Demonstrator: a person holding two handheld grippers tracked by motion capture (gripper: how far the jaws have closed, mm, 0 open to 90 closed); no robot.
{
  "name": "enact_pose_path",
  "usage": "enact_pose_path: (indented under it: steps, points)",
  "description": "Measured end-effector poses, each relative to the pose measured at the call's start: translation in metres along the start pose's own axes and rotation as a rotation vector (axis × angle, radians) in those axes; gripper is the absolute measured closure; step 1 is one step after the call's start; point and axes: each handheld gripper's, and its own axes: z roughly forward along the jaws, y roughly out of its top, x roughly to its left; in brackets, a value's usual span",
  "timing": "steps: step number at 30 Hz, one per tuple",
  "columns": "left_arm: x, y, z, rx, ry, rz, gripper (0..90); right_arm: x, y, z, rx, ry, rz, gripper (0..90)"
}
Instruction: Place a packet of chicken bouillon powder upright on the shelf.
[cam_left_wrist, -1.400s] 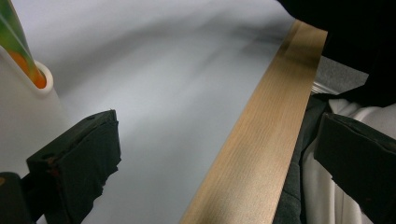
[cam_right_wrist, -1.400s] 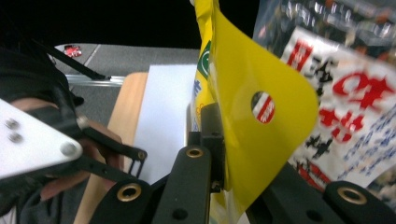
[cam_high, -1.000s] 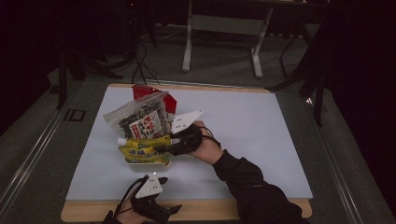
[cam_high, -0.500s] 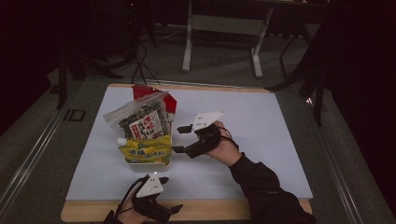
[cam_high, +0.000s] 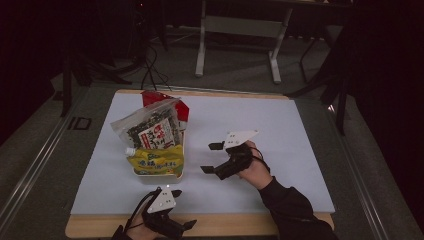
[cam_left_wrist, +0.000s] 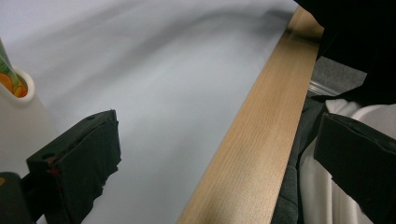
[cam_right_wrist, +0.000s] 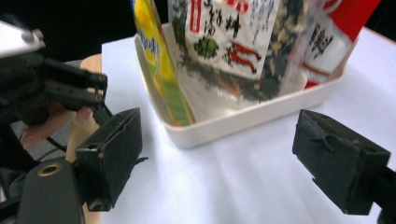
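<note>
Right gripper (cam_high: 212, 157) sits out over the pale sheet (cam_high: 280, 130), a bit right of the tray (cam_high: 181, 170), with its jaws spread wide and nothing between them. They've just been opening, and the yellow pouch (cam_high: 156, 161) it's pointing at stands in the tray, untouched. From the right gripper view the jaws frame the tray's near corner (cam_right_wrist: 210, 130), apart from it, pouch (cam_right_wrist: 159, 60) leaning on edge at the left side and the seaweed bag (cam_right_wrist: 233, 42) standing right behind it.

So the tray is on the left half of the surface, roughly mid-depth. Inside it, near to far: yellow pouch up front, the clear seaweed bag (cam_high: 150, 127) with dark contents and a white and red label leaning over it, then a red pack (cam_high: 180, 107) poking out at the far end. All three are upright-ish and tilted, packed against each other.

Left gripper (cam_high: 172, 226) hangs at the near edge of the surface, just near of the tray, jaws spread too and holding nothing. Its own view looks along the wooden edge (cam_left_wrist: 252, 140) of the board, with the sheet (cam_left_wrist: 154, 93) on one side and a bit of the white tray wall (cam_left_wrist: 18, 126) at the far left of the shot. A dark sleeve (cam_high: 290, 210) comes in from the near right behind the right hand (cam_high: 255, 170).
</note>
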Motion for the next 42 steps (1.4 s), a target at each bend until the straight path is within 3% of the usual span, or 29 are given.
enact_pose_path:
  steps: [7, 11, 15, 22, 31, 42]
  points:
    - [-0.001, 0.001, 0.003, -0.002, -0.008, 0.001, 1.8, -0.002, -0.021, -0.005, 0.007, -0.023, 0.037, 14.7]
    - [0.000, 0.000, 0.002, -0.003, -0.009, 0.002, 1.8, -0.006, -0.033, -0.016, -0.045, -0.062, 0.078, 15.0]
    - [0.000, 0.000, 0.001, -0.001, -0.009, 0.006, 1.8, -0.007, -0.039, -0.020, -0.047, -0.071, 0.082, 15.0]
    - [0.000, 0.001, 0.001, -0.007, -0.009, 0.002, 1.8, -0.006, -0.061, -0.034, -0.023, -0.104, 0.095, 14.8]
    - [0.000, 0.002, 0.000, -0.011, -0.010, 0.004, 1.8, -0.006, -0.079, -0.045, 0.003, -0.106, 0.129, 14.6]
    - [0.000, 0.002, 0.001, -0.010, -0.017, 0.009, 1.8, -0.002, -0.098, -0.056, 0.020, -0.113, 0.136, 14.5]
